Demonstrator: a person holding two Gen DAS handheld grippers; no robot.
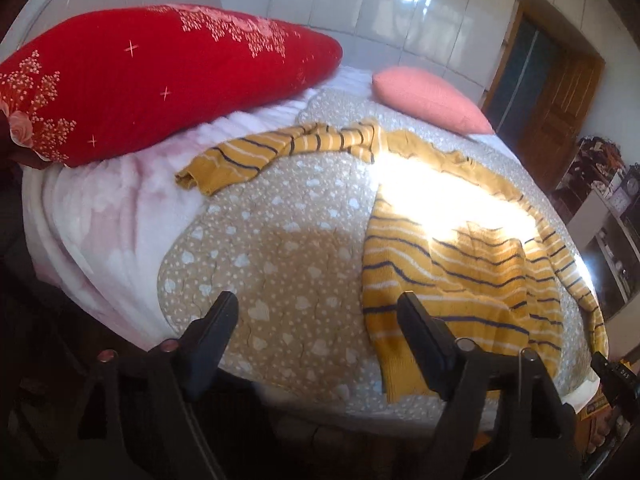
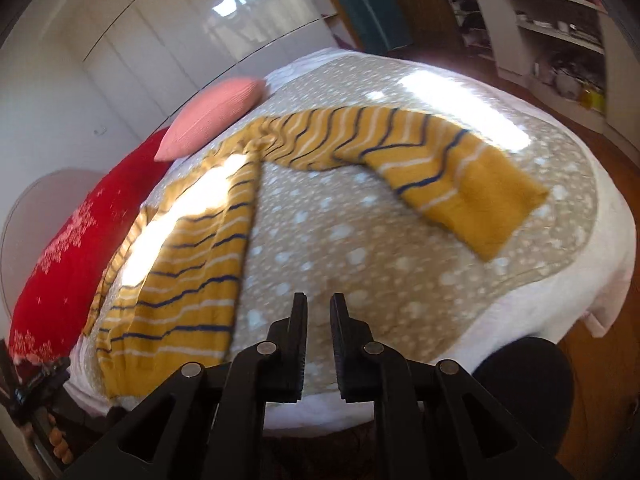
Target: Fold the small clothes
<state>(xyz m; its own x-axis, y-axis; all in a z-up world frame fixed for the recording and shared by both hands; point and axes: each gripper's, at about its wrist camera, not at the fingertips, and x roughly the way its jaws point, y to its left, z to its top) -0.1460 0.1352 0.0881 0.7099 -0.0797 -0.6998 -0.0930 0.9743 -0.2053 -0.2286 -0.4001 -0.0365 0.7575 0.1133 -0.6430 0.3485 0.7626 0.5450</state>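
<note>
Your left gripper (image 1: 316, 312) hangs over the near edge of the bed (image 1: 100, 216) with its jaws spread wide and nothing between them; its right finger (image 1: 424, 344) sits just over the near left corner of the sweater's hem, though you cannot tell whether it touches the knit. Your right gripper (image 2: 319, 312) hovers over the near edge too, above bare quilt, its jaws drawn in to a narrow gap and holding nothing.

Under both lies the tan quilt (image 1: 280, 264) with white dots and hearts, spread over a pale pink fleece blanket (image 1: 92, 208) that shows along the bed's left side.

The yellow striped sweater (image 1: 460, 272) lies flat on the quilt, its hem toward the near edge and its body running away from you, with a bright patch of sunlight across its middle. In the left wrist view one sleeve (image 1: 256, 152) stretches off to the left toward the blanket, its cuff resting near the quilt's border. In the right wrist view the other sleeve (image 2: 420, 160) reaches out to the right across the quilt, its plain yellow cuff lying flat, well apart from your right gripper.

Beyond the sweater, at the far edge, a large red pillow (image 1: 160, 80) lies at the left and a small pink pillow (image 1: 432, 100) lies just beside the sweater's shoulder.
</note>
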